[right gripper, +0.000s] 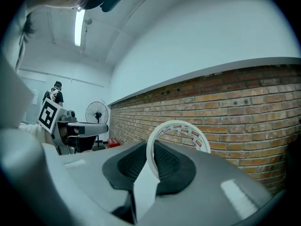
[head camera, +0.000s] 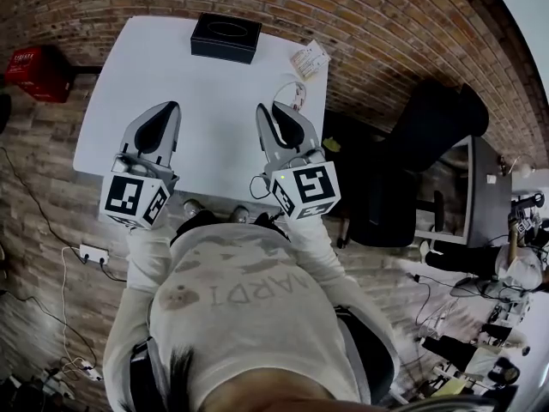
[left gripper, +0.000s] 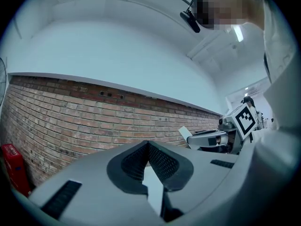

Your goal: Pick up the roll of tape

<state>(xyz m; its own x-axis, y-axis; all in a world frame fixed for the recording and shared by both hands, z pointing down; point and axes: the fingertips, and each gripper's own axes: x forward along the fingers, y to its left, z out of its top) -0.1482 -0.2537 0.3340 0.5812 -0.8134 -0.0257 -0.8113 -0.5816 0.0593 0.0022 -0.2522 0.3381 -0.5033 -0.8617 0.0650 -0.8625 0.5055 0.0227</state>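
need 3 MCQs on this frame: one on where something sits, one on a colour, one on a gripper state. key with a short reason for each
1. Where on the table does the black box sit?
A. at the far edge
B. at the near edge, by the person
C. in the centre

2. What colour is the table's top?
A. black
B. white
C. green

3. What state is the right gripper in?
A. open and empty
B. shut on the black box
C. shut on the roll of tape

Key:
1 A: the head view shows the box at the edge away from the person.
2 B: the bare surface is white.
3 C: the right gripper view shows the tape ring pinched between the pads.
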